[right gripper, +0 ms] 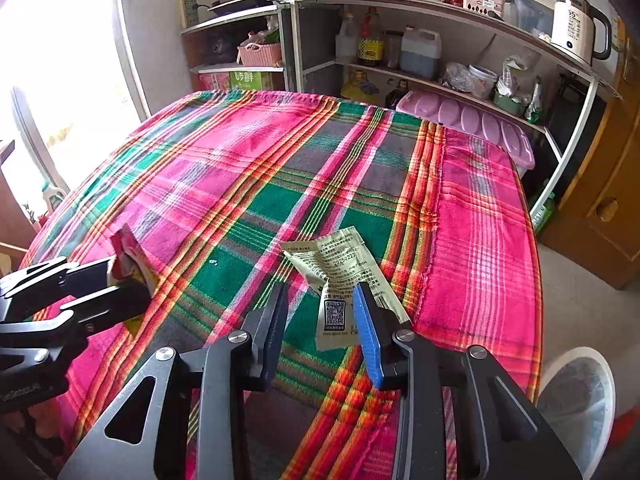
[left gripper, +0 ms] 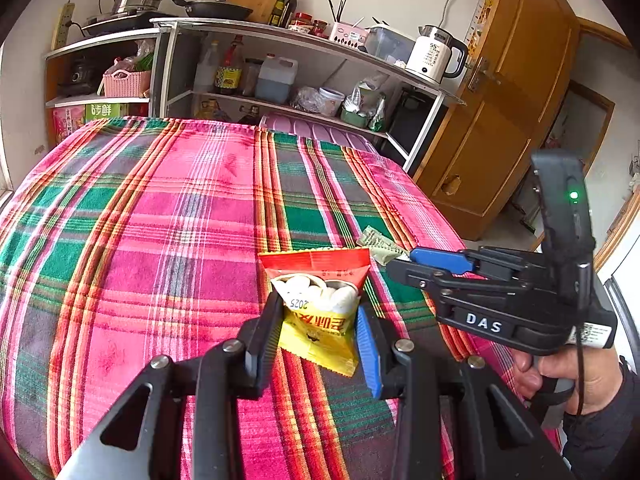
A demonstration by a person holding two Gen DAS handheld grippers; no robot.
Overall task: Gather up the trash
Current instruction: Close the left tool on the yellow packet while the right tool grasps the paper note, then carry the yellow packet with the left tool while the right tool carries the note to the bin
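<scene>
A red and yellow snack wrapper (left gripper: 320, 308) sits between the fingers of my left gripper (left gripper: 318, 332), which touch both its sides and hold it above the plaid cloth (left gripper: 160, 220). It also shows in the right wrist view (right gripper: 128, 256), in the left gripper (right gripper: 120, 284). A pale green wrapper (right gripper: 340, 280) with a QR code lies on the cloth (right gripper: 280, 160). My right gripper (right gripper: 320, 320) is open around its near end, fingers either side, apart from it. In the left wrist view the right gripper (left gripper: 404, 264) reaches the green wrapper (left gripper: 378, 242).
A white bin (right gripper: 576, 400) with a liner stands on the floor at the right, below the table edge. A shelf unit (right gripper: 440, 40) with bottles, a kettle (right gripper: 576, 24) and pans stands behind the table. A wooden door (left gripper: 500, 100) is at the right.
</scene>
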